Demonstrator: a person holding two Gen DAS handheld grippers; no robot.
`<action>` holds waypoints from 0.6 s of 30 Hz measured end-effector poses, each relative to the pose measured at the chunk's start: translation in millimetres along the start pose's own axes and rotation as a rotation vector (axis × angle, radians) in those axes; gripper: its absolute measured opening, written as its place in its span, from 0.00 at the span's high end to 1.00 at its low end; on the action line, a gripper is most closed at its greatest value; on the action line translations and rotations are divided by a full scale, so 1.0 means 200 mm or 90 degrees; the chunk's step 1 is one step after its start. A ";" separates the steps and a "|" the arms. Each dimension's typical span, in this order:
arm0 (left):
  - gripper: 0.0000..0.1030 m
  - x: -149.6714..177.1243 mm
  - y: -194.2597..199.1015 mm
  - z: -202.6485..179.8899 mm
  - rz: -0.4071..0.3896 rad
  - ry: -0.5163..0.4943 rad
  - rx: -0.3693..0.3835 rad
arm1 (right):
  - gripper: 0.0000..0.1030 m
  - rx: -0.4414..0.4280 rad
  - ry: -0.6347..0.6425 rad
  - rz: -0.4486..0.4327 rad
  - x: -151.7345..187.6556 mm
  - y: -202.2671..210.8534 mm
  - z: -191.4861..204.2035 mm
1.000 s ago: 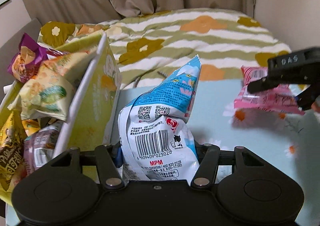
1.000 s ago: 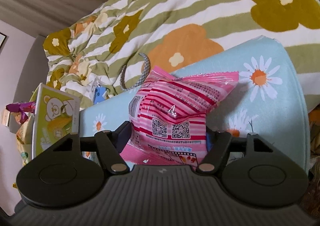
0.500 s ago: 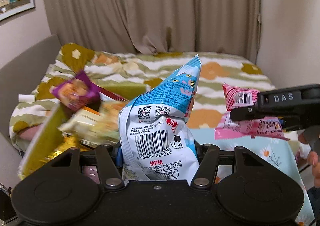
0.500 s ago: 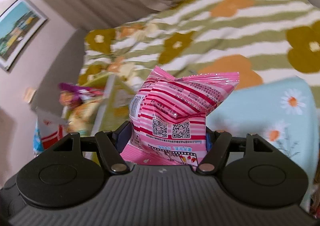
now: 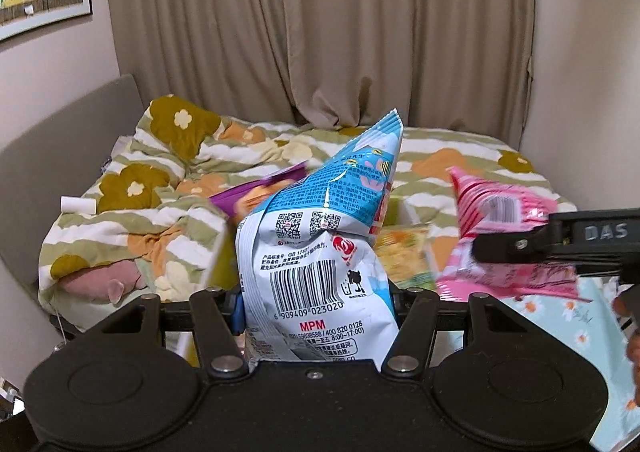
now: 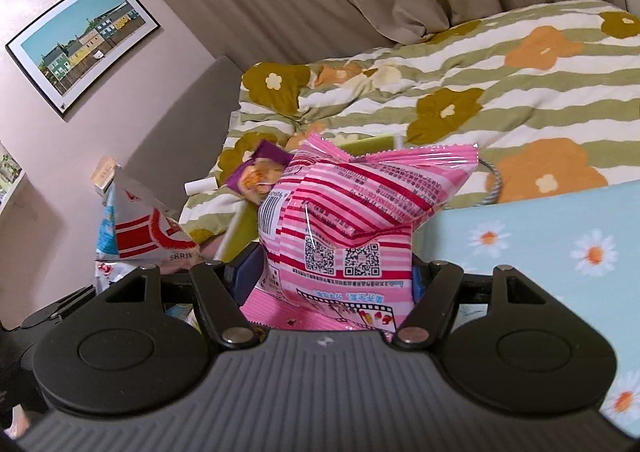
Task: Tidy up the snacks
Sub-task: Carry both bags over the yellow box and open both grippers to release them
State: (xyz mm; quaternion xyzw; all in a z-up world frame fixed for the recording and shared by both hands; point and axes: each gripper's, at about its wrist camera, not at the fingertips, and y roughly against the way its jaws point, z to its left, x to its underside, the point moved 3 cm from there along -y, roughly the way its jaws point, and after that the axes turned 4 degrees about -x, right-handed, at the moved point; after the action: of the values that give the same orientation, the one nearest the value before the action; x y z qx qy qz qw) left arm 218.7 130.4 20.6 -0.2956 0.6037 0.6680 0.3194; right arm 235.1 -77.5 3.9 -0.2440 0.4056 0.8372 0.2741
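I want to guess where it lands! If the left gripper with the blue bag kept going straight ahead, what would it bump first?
Probably the purple snack pack poking up just behind the blue bag that the left gripper holds. The flowery bedspread lies beyond it. Depth is hard to judge here.

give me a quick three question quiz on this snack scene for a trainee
1. True or false: the left tongs grip the blue and white plastic snack bag.
2. What do the right tongs hold? A) a purple snack packet B) the pink striped plastic snack bag C) nothing
3. What pattern is on the light blue cloth at the right of the right wrist view?

Key: 1 true; 2 B; 3 white daisies with orange centres.
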 end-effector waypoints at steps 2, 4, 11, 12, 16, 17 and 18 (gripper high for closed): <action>0.39 0.01 -0.05 0.09 0.008 0.000 0.012 | 0.18 0.012 0.000 -0.006 0.02 -0.05 0.08; 0.38 0.01 -0.12 0.17 0.020 -0.006 0.024 | 0.18 0.026 -0.004 -0.012 0.04 -0.09 0.14; 0.00 0.03 -0.31 0.32 0.040 -0.024 0.094 | 0.18 0.090 -0.030 -0.027 0.13 -0.20 0.26; 0.00 0.03 -0.32 0.33 0.046 -0.027 0.102 | 0.18 0.100 -0.032 -0.028 0.14 -0.21 0.27; 0.00 0.09 -0.31 0.38 0.067 -0.016 0.117 | 0.18 0.128 -0.031 -0.026 0.17 -0.23 0.29; 0.00 0.11 -0.30 0.39 0.071 -0.008 0.122 | 0.18 0.133 -0.027 -0.026 0.18 -0.23 0.30; 0.00 0.11 -0.30 0.41 0.073 -0.003 0.125 | 0.18 0.137 -0.021 -0.026 0.18 -0.24 0.31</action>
State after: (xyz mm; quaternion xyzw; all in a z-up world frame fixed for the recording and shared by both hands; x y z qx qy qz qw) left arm 251.1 216.6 -25.7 -0.2261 0.6815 0.6236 0.3092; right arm 228.1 7.5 -9.7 -0.2074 0.4836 0.7867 0.3227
